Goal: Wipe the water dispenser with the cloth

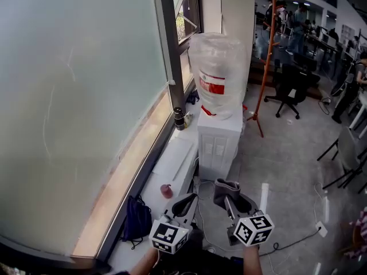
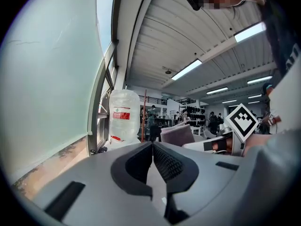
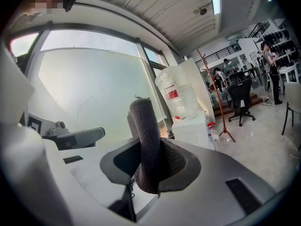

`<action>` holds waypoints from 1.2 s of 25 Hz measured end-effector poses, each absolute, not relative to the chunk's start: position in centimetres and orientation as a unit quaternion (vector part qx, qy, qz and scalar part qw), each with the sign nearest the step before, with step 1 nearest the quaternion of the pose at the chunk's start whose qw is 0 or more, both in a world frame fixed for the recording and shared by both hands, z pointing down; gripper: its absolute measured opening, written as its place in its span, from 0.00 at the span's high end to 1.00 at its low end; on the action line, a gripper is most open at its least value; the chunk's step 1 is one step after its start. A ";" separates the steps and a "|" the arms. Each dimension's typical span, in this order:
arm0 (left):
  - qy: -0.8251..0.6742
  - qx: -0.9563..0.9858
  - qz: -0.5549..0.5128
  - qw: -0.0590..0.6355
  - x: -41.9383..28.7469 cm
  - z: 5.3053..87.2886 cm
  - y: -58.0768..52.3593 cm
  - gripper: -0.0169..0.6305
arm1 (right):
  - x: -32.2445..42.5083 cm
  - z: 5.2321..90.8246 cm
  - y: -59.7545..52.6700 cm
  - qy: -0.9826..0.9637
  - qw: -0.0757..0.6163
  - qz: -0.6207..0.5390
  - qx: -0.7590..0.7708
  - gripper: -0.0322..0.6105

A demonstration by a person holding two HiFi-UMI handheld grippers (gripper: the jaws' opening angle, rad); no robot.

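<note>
The white water dispenser [image 1: 218, 145] stands by the window with a plastic-wrapped bottle [image 1: 219, 73] on top. It also shows far off in the left gripper view as the bottle [image 2: 123, 114] and in the right gripper view as the dispenser [image 3: 193, 128]. My right gripper [image 1: 228, 192] is shut on a folded grey-brown cloth [image 3: 146, 145], seen as a cloth [image 1: 227, 189] in the head view. My left gripper [image 1: 184, 204] is shut with nothing between its jaws. Both grippers are held low, well short of the dispenser.
A frosted window and its sill [image 1: 123, 176] run along the left. A dark bag [image 1: 136, 217] and a small pink item [image 1: 166, 191] lie by the sill. Cables [image 1: 287, 242] trail on the floor. An orange pole stand [image 1: 265, 67], an office chair [image 1: 289, 85] and people are farther back.
</note>
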State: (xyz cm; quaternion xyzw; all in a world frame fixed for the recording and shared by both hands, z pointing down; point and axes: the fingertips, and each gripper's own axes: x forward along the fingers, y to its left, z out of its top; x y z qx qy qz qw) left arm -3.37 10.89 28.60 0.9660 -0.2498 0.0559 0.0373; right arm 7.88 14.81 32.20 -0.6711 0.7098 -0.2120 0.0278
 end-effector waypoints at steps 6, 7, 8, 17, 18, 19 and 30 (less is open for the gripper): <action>-0.256 0.963 0.062 0.051 -2.9 29.5 7.1 0.94 | 8.7 33.4 11.0 0.713 0.013 -0.225 -0.665 0.78; -0.256 0.963 0.062 0.053 -2.8 29.6 6.1 0.94 | 8.9 33.5 9.9 0.713 0.012 -0.227 -0.664 0.78; -0.256 0.963 0.062 0.053 -2.5 29.7 5.0 0.94 | 9.2 33.6 8.7 0.713 0.011 -0.228 -0.663 0.78; -0.247 0.966 0.048 0.053 -0.5 29.0 -4.9 0.94 | 11.3 34.1 -2.0 0.712 -0.015 -0.242 -0.659 0.78; -0.245 0.967 0.047 0.053 -0.4 29.1 -5.6 0.94 | 11.5 34.3 -3.0 0.711 -0.021 -0.244 -0.659 0.78; -0.243 0.967 0.046 0.054 -0.3 29.2 -6.3 0.94 | 11.6 34.6 -3.8 0.711 -0.025 -0.245 -0.659 0.78; -0.251 0.965 0.050 0.060 0.0 30.4 -11.3 0.94 | 14.1 36.5 -12.3 0.713 -0.075 -0.247 -0.652 0.78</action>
